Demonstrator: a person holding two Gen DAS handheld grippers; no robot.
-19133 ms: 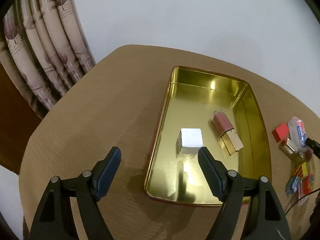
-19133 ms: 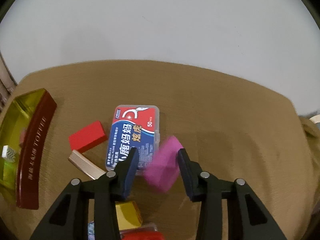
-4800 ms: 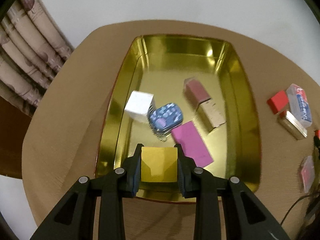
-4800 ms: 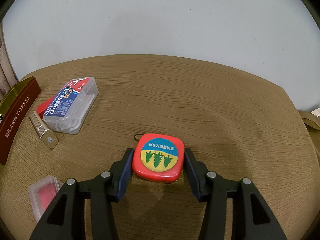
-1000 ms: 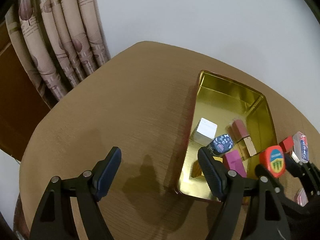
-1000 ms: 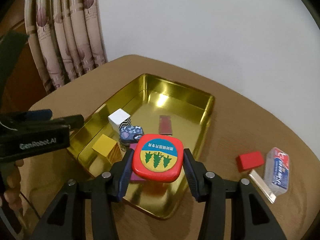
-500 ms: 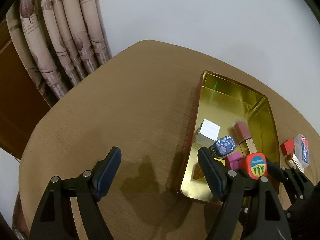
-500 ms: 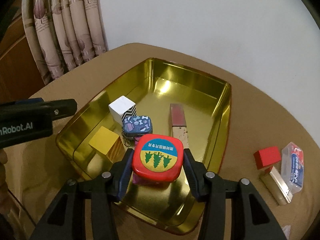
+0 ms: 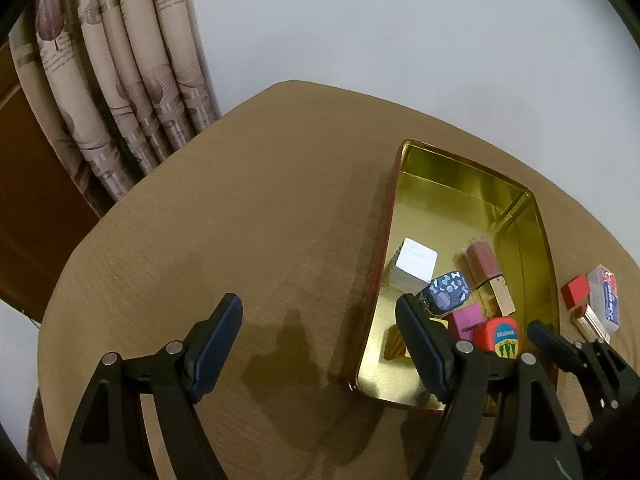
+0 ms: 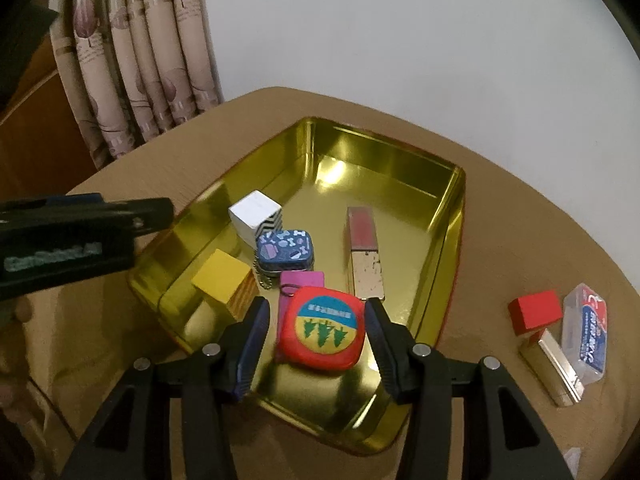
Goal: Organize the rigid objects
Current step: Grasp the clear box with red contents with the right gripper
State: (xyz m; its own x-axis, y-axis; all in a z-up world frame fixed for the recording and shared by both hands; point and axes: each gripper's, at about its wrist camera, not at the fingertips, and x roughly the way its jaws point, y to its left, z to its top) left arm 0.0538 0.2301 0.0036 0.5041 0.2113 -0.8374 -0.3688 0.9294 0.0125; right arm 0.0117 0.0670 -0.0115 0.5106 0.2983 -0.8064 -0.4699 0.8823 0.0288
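A gold tin tray [image 10: 448, 240] [image 9: 532, 240] holds a white cube [image 10: 256, 213], a blue patterned tin [image 10: 285, 249], a yellow block [image 10: 220, 277], a magenta block [image 10: 301, 280] and a pink-and-gold bar [image 10: 363, 252]. My right gripper [image 10: 316, 330] is open over the tray's near end; the red tape measure [image 10: 322, 330] [image 9: 500, 332] lies loose between its fingers, tilted, apart from both pads. My left gripper [image 9: 320, 340] is open and empty above the table left of the tray.
A red block [image 10: 535, 310], a gold bar [image 10: 556, 364] and a clear floss-pick box [image 10: 586, 332] lie on the brown table [image 9: 240, 220] right of the tray. A curtain [image 9: 112, 80] hangs at the back left.
My right gripper has opened and let go of the red tape measure over the tray's near end. The left gripper has stayed open and about still.
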